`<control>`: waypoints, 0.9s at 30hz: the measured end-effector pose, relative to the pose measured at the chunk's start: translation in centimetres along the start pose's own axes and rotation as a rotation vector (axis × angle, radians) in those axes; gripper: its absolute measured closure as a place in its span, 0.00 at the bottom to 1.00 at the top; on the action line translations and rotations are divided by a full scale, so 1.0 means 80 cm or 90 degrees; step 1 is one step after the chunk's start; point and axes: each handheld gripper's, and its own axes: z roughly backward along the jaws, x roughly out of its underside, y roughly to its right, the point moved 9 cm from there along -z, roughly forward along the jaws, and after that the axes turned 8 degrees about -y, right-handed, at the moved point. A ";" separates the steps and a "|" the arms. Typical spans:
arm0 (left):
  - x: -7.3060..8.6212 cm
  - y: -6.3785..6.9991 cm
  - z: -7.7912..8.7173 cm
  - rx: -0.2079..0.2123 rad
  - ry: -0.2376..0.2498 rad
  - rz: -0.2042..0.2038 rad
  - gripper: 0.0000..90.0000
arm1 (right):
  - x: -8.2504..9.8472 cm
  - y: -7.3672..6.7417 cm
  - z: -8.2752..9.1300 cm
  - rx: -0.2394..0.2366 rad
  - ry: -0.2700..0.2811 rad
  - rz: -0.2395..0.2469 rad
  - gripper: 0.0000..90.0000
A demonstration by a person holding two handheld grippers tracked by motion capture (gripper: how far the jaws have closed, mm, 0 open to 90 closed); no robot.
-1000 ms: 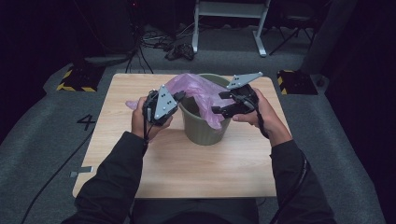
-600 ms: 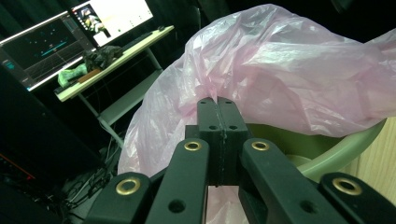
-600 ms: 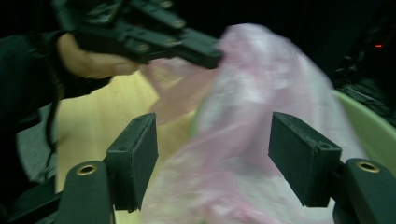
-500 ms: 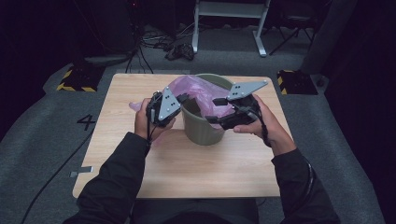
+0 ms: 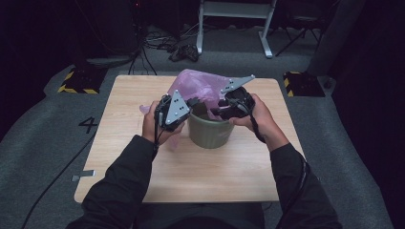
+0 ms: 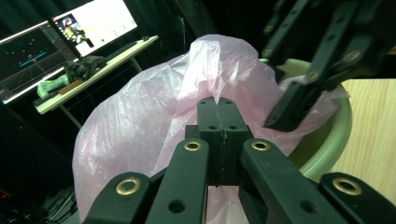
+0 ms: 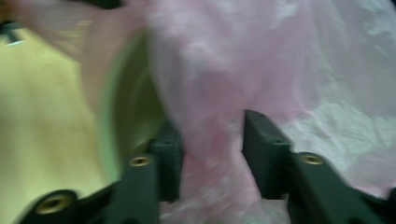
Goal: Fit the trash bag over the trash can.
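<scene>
Standing near the middle of the wooden surface (image 5: pixel 143 171), slightly toward its far edge, a green bucket (image 5: pixel 210 136) is carrying a pink plastic bag (image 5: pixel 196 86) that is bunching up over its far rim and spilling toward the far edge of the surface. A person's left hand (image 5: pixel 152 125) is holding the left tool (image 5: pixel 193 101) at the bucket's left rim; in the left gripper view its jaws are standing clenched tight together on a fold of the pink bag (image 6: pixel 154 121), with film lying on both sides of them. The right hand (image 5: pixel 255 119) is holding the right tool (image 5: pixel 217 112) over the bucket's right rim, pointing in toward the bag. In the right gripper view, which is blurred, the right tool's (image 7: pixel 212 144) jaws are standing apart with a bunch of pink film (image 7: pixel 210 93) between them, and they have just been closing; whether the pads are already pressing on the film is not clear. The bucket's green wall (image 7: pixel 126 107) is lying just beside the left-hand jaw in that view.
</scene>
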 end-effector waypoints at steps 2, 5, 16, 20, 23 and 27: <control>0.000 -0.001 0.001 -0.003 0.000 -0.003 1.00 | 0.001 0.002 -0.004 -0.004 -0.006 -0.004 0.63; -0.001 -0.010 0.008 -0.014 0.004 -0.002 1.00 | 0.001 -0.001 -0.002 -0.016 0.001 0.003 0.54; 0.017 -0.026 0.024 0.000 0.004 0.009 1.00 | 0.002 0.000 0.056 -0.072 0.109 0.019 0.38; 0.019 -0.013 0.017 0.021 0.004 -0.002 1.00 | 0.004 0.004 0.049 -0.040 0.090 0.023 0.49; 0.016 -0.005 0.011 0.029 -0.001 -0.013 1.00 | 0.004 -0.005 0.037 -0.051 0.070 0.040 0.50; 0.012 0.002 0.005 0.035 -0.006 -0.023 1.00 | -0.006 -0.020 0.041 -0.029 0.104 0.087 0.37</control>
